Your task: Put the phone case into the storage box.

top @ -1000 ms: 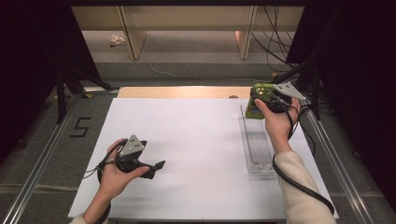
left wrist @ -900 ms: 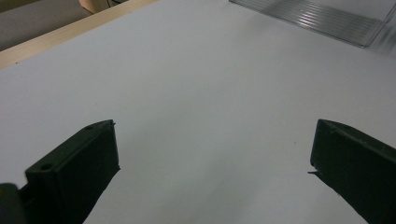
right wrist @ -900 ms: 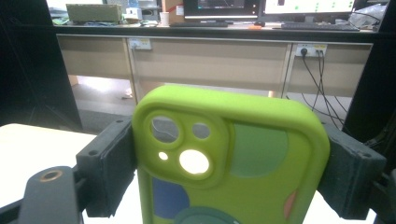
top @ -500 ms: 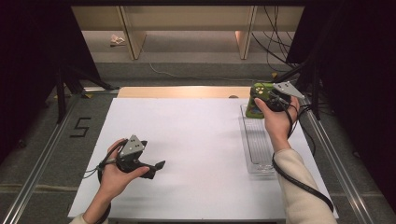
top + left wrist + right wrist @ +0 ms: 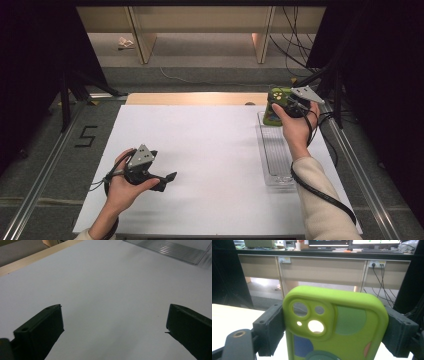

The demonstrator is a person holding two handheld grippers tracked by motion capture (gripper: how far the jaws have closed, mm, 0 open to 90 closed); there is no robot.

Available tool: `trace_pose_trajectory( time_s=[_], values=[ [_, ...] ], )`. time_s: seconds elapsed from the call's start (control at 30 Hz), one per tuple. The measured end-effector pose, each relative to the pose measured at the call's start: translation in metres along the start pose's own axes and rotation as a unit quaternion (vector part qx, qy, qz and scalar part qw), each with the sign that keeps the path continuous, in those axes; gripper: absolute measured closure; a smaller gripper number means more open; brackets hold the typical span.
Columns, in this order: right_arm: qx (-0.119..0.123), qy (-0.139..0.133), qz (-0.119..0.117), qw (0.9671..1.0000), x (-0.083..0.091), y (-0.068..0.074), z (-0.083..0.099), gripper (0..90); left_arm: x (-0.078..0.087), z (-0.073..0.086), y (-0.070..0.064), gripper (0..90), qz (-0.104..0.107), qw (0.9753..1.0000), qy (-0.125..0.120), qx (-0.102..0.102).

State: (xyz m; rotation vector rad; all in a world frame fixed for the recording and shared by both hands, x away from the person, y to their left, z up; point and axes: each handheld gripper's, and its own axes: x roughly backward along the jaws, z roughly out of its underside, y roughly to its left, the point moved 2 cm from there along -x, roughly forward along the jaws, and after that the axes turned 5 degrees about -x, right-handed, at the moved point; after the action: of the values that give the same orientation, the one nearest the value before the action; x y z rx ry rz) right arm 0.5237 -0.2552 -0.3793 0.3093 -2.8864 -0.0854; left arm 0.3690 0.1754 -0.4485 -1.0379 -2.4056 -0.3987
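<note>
A lime green phone case (image 5: 334,325) with camera cut-outs and coloured patches stands upright between the jaws of my right gripper (image 5: 335,331), which is shut on its two sides. In the high view that gripper (image 5: 285,106) holds the case (image 5: 274,107) raised above the far end of a clear plastic tray (image 5: 275,150) at the table's right. My left gripper (image 5: 165,181) hovers low over the white table top (image 5: 210,150) at the near left, jaws wide open with nothing between them (image 5: 113,322).
The clear ribbed tray (image 5: 172,248) lies lengthwise along the right side of the table. A wooden strip (image 5: 195,98) borders the far edge. Beyond it are desk panels (image 5: 322,270) and hanging cables (image 5: 377,282). Metal rails (image 5: 45,165) run along both sides.
The right hand with the phone case has shifted very slightly. The left gripper has stayed in place.
</note>
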Motion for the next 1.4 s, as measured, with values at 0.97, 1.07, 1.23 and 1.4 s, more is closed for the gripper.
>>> trace_pose_trajectory(
  time_s=[0.97, 1.07, 1.23, 1.4],
  values=[
    [0.001, 0.009, 0.003, 1.0000, -0.009, -0.002, 0.002, 17.5, 0.000, 0.000, 0.000, 0.8, 0.001, 1.0000, 0.000, 0.001],
    [0.002, 0.010, 0.003, 0.9999, -0.009, -0.002, 0.002, 17.5, 0.000, 0.000, 0.000, 0.8, 0.001, 1.0000, 0.001, 0.000],
    [0.000, 0.011, 0.004, 0.9999, -0.011, -0.003, 0.003, 17.5, -0.001, 0.000, 0.000, 0.8, 0.001, 1.0000, 0.000, 0.000],
    [0.000, 0.014, 0.005, 0.9999, -0.013, -0.004, 0.004, 17.5, -0.001, 0.000, 0.000, 0.8, 0.001, 1.0000, 0.000, 0.000]
  ],
)
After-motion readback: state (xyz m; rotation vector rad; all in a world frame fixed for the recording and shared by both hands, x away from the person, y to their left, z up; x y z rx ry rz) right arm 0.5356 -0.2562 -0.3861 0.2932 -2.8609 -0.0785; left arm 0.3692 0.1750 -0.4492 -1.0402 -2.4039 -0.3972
